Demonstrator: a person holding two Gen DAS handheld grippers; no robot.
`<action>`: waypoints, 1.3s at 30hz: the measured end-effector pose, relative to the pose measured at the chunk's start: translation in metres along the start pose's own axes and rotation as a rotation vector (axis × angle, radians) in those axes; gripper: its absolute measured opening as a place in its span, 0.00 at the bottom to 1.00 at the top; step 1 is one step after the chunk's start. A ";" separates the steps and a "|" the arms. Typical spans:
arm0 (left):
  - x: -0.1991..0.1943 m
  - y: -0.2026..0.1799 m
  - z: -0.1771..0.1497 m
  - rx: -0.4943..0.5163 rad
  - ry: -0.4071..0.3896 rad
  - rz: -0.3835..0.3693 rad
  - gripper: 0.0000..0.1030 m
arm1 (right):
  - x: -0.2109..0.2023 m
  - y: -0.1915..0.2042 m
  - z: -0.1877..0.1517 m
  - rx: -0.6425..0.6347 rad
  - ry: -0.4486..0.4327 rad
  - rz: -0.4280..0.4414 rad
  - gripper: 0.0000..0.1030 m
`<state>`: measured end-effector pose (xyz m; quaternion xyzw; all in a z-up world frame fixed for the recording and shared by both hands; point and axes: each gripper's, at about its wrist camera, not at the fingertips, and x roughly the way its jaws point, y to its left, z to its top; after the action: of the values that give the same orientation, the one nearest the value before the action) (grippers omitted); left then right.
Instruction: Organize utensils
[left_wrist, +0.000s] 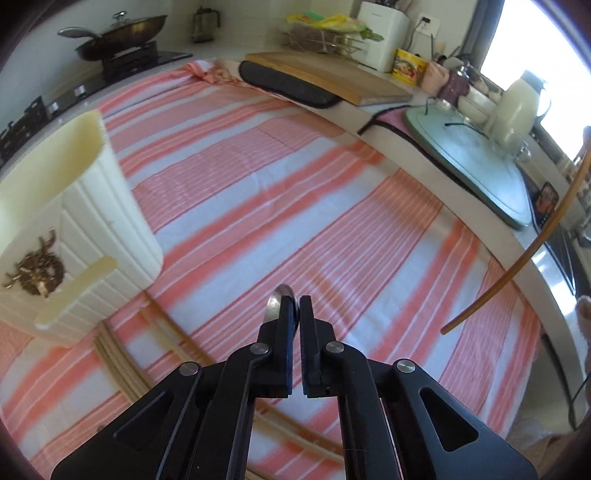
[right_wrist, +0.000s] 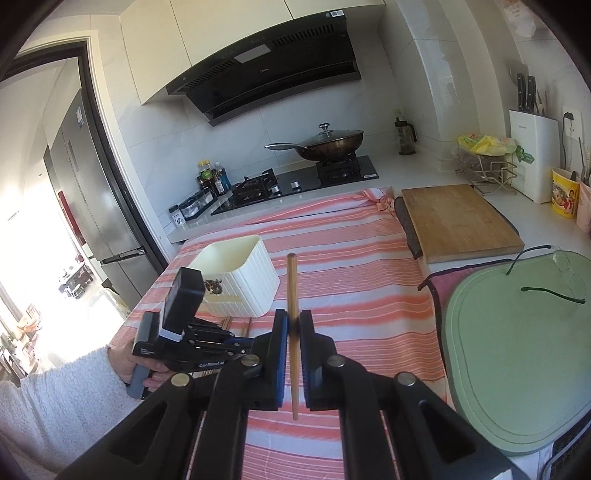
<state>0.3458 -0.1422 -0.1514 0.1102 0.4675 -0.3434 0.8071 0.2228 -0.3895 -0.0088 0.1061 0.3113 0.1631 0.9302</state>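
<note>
My left gripper (left_wrist: 295, 301) is shut on a shiny metal spoon (left_wrist: 276, 298); only its rounded end shows above the fingertips, low over the striped cloth (left_wrist: 258, 184). A cream ribbed utensil holder (left_wrist: 92, 221) stands to its left. Several wooden chopsticks (left_wrist: 122, 354) lie on the cloth beside the holder's base. My right gripper (right_wrist: 293, 315) is shut on one wooden chopstick (right_wrist: 292, 280), which stands nearly upright between the pads. The same chopstick (left_wrist: 517, 266) hangs in the air at the right of the left wrist view. The holder (right_wrist: 240, 277) sits ahead and left of the right gripper.
A hand in a white fleece sleeve (right_wrist: 55, 398) holds the left tool (right_wrist: 177, 332) beside the holder. A wooden cutting board (right_wrist: 458, 221) and a green board (right_wrist: 517, 350) lie to the right. A stove with a lidded wok (right_wrist: 332, 144) is behind.
</note>
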 end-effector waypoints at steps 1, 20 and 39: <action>0.000 0.006 0.003 -0.020 -0.006 0.004 0.00 | 0.002 0.002 0.000 -0.001 -0.002 -0.001 0.07; -0.113 0.085 0.040 -0.489 -0.340 -0.120 0.00 | 0.036 0.032 0.011 -0.029 0.020 0.064 0.07; -0.164 0.173 0.132 -0.676 -0.698 -0.068 0.00 | 0.156 0.122 0.164 -0.190 -0.135 0.113 0.07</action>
<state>0.4954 -0.0065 0.0309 -0.2949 0.2575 -0.2150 0.8947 0.4125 -0.2348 0.0714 0.0457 0.2247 0.2366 0.9442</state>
